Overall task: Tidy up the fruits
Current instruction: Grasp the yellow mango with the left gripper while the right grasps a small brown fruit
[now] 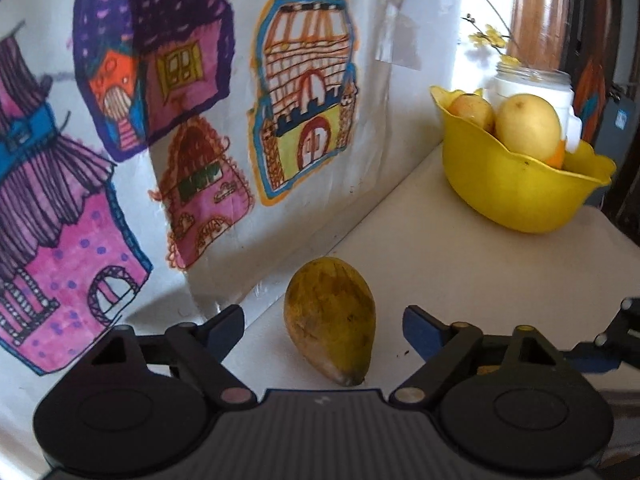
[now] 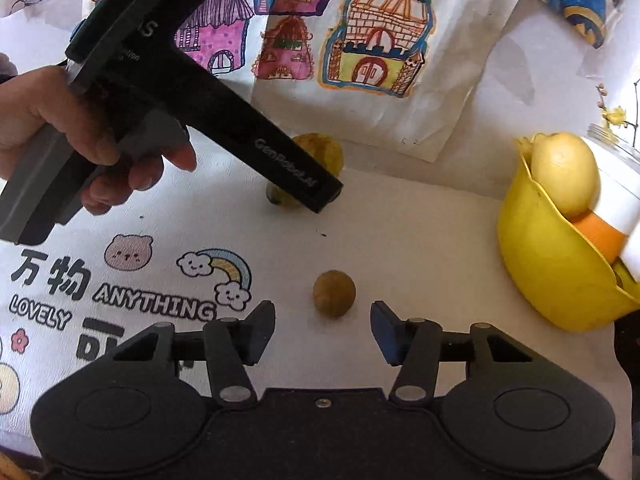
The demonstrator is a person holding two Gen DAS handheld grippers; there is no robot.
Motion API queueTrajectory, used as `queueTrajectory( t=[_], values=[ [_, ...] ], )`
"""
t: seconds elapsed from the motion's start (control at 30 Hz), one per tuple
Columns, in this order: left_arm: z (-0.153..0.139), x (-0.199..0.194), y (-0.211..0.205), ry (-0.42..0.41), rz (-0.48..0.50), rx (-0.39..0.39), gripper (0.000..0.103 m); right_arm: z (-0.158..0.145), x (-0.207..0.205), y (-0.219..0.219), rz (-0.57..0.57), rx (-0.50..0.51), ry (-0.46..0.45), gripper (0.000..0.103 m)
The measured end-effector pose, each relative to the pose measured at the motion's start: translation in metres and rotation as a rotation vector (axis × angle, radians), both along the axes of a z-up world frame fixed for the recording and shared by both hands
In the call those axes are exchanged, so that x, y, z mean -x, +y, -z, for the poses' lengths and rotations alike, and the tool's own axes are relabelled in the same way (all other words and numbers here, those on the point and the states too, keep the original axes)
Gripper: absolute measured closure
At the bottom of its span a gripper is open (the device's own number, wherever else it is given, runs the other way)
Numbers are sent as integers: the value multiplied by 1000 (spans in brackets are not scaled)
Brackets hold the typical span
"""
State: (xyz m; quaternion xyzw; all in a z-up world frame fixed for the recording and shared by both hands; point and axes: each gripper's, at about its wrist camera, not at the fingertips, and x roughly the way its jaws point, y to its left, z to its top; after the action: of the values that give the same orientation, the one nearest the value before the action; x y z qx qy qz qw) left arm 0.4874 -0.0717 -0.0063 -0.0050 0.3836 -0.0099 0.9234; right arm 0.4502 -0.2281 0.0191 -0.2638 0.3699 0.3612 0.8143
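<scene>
A yellow-brown mango (image 1: 330, 320) lies on the white table near the wall. My left gripper (image 1: 324, 326) straddles it with its jaws open and gaps on both sides. In the right wrist view the same mango (image 2: 320, 152) is half hidden behind the left gripper's body. A small round brown fruit (image 2: 334, 294) lies on the tablecloth just ahead of my right gripper (image 2: 323, 328), whose jaws stand apart and do not touch it. A yellow bowl (image 1: 520, 184) (image 2: 552, 272) at the right holds a pale yellow fruit (image 1: 528, 126) (image 2: 566, 172), an orange and another fruit.
A wall covered with children's drawings of houses (image 1: 160, 120) rises close behind the mango. A white jar (image 1: 534, 84) with yellow flowers stands behind the bowl. A hand (image 2: 80, 136) holds the left gripper at the left of the right wrist view. The tablecloth (image 2: 132, 288) carries printed cartoons and lettering.
</scene>
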Motion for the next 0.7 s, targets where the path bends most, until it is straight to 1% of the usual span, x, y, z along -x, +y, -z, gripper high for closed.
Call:
queueTrajectory(
  t=[0.07, 0.13, 0.2, 0.37, 0.5, 0.6, 0.67, 0.7],
  values=[
    [2, -4, 1, 6, -8, 9, 20, 1, -5, 2, 5, -1, 10, 56],
    [4, -9, 1, 14, -15, 21, 22, 4, -10, 5, 11, -6, 23, 62],
    [8, -15, 4, 26, -22, 36, 25, 5, -14, 7, 7, -3, 21, 63],
    [15, -21, 5, 43, -33, 57, 33, 11, -20, 10, 2, -9, 32, 70],
    [17, -25, 3, 35, -39, 49, 34, 13, -22, 8, 13, -29, 42, 74],
    [18, -27, 1, 29, -40, 41, 40, 14, -24, 5, 19, -43, 47, 75],
    [18, -29, -2, 27, -35, 45, 46, 15, -22, 4, 20, -48, 39, 75],
    [18, -29, -3, 27, -36, 43, 46, 15, -21, 4, 21, -50, 31, 75]
  ],
)
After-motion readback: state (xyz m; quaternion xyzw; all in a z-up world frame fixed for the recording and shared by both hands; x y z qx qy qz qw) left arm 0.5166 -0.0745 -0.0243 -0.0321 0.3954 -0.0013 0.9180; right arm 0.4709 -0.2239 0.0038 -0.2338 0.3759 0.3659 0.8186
